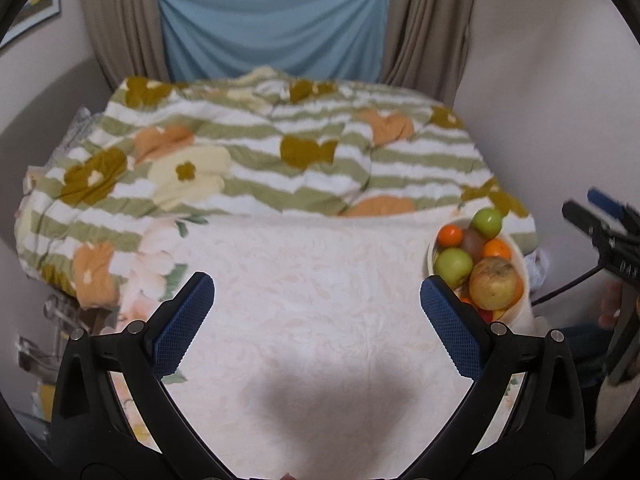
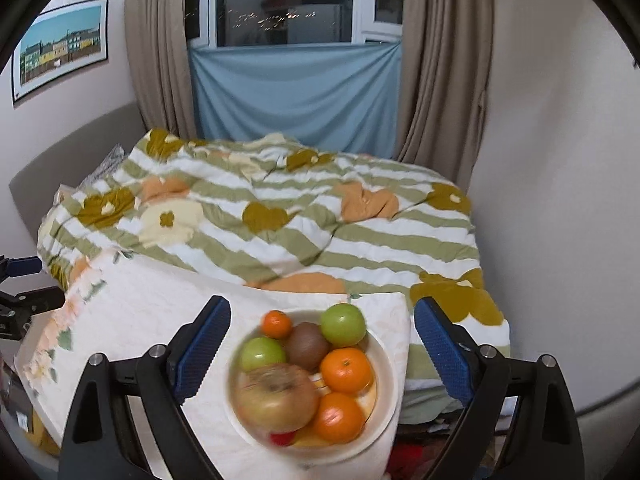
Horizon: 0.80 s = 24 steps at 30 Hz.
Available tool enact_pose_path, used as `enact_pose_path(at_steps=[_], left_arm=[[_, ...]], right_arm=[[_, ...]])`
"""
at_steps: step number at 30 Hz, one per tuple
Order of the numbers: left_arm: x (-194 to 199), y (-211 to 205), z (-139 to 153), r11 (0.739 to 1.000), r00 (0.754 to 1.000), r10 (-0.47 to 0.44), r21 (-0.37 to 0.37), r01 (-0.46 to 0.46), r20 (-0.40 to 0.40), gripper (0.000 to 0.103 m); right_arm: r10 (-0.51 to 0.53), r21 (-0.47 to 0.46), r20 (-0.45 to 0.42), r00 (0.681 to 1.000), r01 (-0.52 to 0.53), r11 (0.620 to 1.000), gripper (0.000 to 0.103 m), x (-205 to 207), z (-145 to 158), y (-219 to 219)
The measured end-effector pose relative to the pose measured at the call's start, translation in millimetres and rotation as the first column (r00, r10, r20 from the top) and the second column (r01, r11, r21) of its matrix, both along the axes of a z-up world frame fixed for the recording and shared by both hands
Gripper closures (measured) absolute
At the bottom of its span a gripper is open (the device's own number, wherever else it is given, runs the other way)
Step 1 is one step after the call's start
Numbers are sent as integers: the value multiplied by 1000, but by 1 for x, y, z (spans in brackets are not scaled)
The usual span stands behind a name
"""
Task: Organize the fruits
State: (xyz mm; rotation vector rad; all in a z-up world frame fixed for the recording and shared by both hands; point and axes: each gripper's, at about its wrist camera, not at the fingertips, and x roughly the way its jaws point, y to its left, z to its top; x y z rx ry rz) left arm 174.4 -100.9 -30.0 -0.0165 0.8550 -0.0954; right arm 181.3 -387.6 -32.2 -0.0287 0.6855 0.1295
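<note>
A cream bowl [image 2: 384, 364] full of fruit sits at the right corner of a pale floral cloth [image 2: 152, 312] on the bed. In it lie two green apples [image 2: 344, 324], a brown kiwi [image 2: 307, 346], several oranges [image 2: 346, 370] and a large yellow-red apple [image 2: 276, 398]. My right gripper [image 2: 322, 344] is open above the bowl, its blue pads either side of it. My left gripper [image 1: 316, 312] is open and empty over the bare cloth [image 1: 312, 272], with the bowl [image 1: 516, 248] to its right. The right gripper also shows at the left wrist view's right edge [image 1: 600, 220].
A green-striped flowered duvet [image 2: 304, 224] is bunched behind the cloth. Beige curtains [image 2: 444, 72] and a blue sheet [image 2: 296, 92] hang at the window behind. The wall [image 2: 560, 160] runs close along the bed's right side. The bowl stands near the cloth's right edge.
</note>
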Motion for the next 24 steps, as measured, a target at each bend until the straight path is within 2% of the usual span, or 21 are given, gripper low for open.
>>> enact_pose_path(at_steps=[8,12,17,24], left_arm=[[-56,27,31,999,990,29,24,-32,136,0],[-77,40,38,1000,985,17,6,-18,172,0],[-95,44,44,999,977,-11,44,2,214,0],[-102,49,46,999,972,-30,45,21,232,0]], right_arm=[[-70,24,-7,997,71,997,11,-56,20,45],[-110,27,-31,993,111,994,11,-78,19,63],[-129,42,-42,991,131,991,11,-99,18,79],[-162,32,-17,987,163,986,11,-106,24,92]])
